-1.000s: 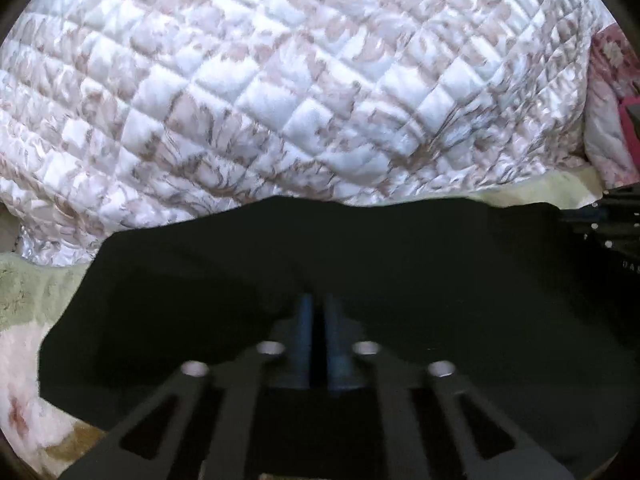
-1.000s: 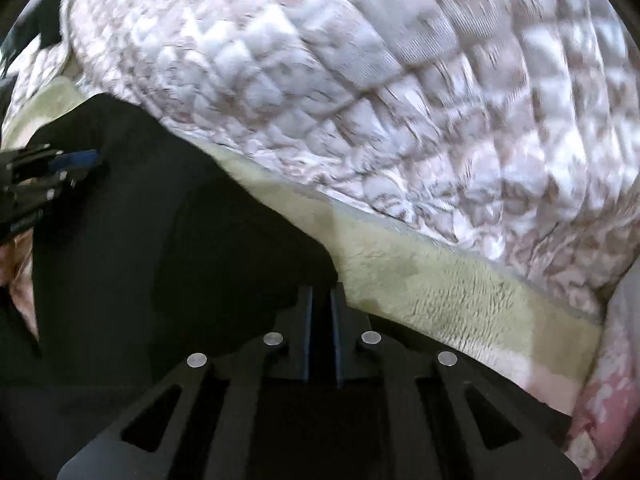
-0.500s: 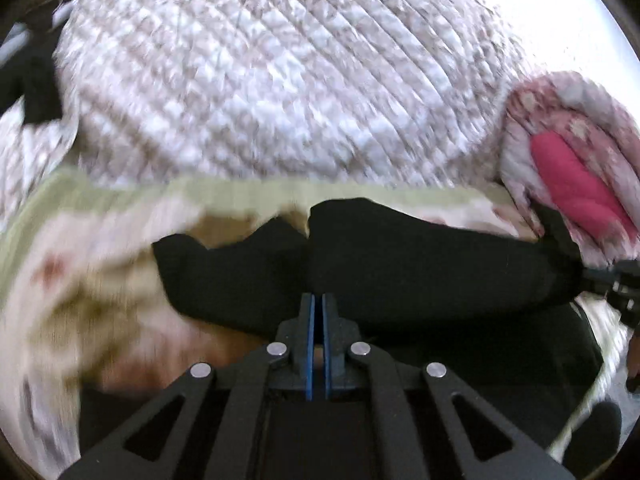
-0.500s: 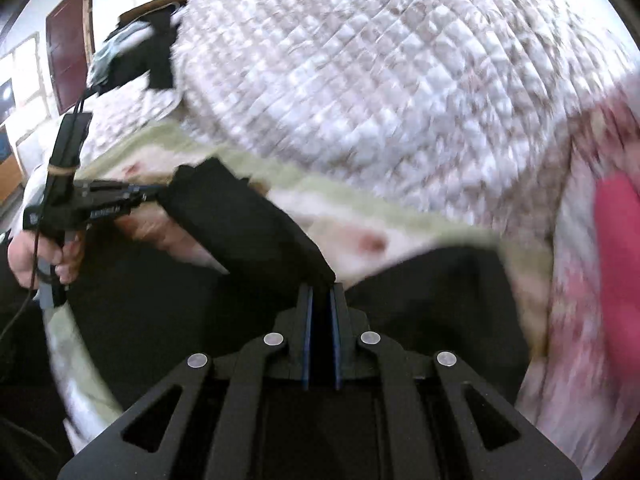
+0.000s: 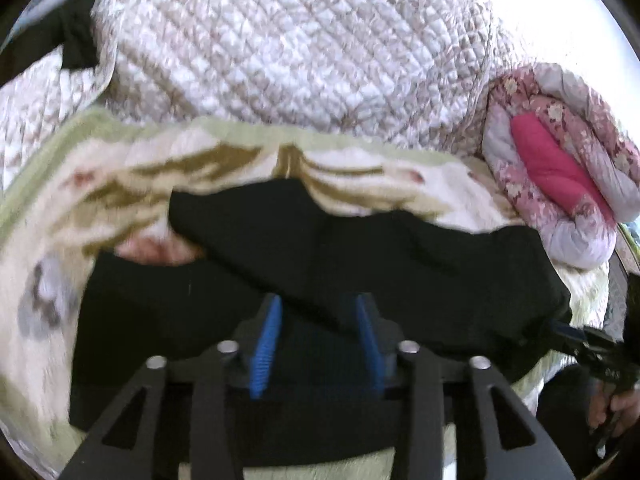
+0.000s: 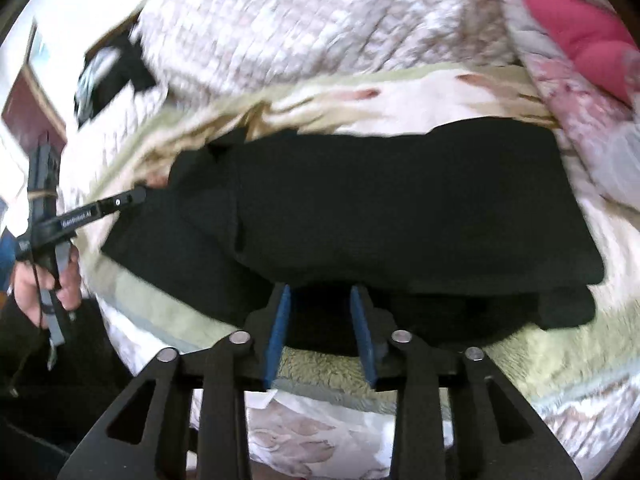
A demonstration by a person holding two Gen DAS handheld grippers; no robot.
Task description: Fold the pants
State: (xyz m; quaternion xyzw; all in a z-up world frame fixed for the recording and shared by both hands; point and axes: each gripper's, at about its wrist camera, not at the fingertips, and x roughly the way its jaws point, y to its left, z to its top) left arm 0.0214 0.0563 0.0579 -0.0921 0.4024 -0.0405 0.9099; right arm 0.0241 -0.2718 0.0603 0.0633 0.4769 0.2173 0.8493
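The black pants (image 6: 380, 208) are seen lying folded over on a cream and green blanket (image 6: 420, 96) on the bed, one layer apparently doubled upon another. The left gripper (image 5: 320, 320) is opening, cloth seen between its blue fingers (image 5: 266, 334) but not pinched. The right gripper (image 6: 320, 320) is likewise opening at the near edge.

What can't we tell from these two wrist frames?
- Left wrist: near hem of the black pants is hidden behind the left gripper, whose jaws are opening.
- Left wrist: right gripper is cut off by the frame edge; its pads are unseen.
- Right wrist: motion blur smears the quilt. Right gripper's own frame covers the blanket edge nearest the camera.
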